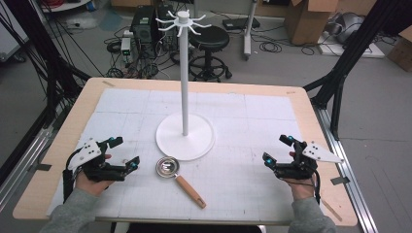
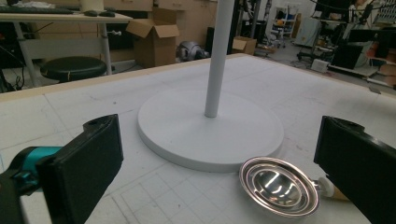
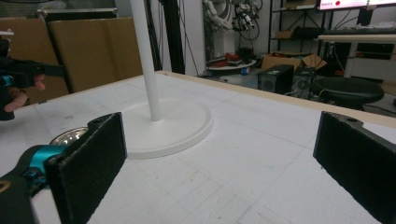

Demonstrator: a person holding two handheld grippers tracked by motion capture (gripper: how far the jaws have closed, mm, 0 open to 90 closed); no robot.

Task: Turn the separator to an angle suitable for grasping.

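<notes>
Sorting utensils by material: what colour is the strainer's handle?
Light brown, wood-like, on the strainer's handle; it shows best in the high view.

Strainer handle hidden behind jaw, stand top cut off by frame edge

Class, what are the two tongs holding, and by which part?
Nothing. The left tongs and the right tongs are open, clear of the strainer.
</notes>
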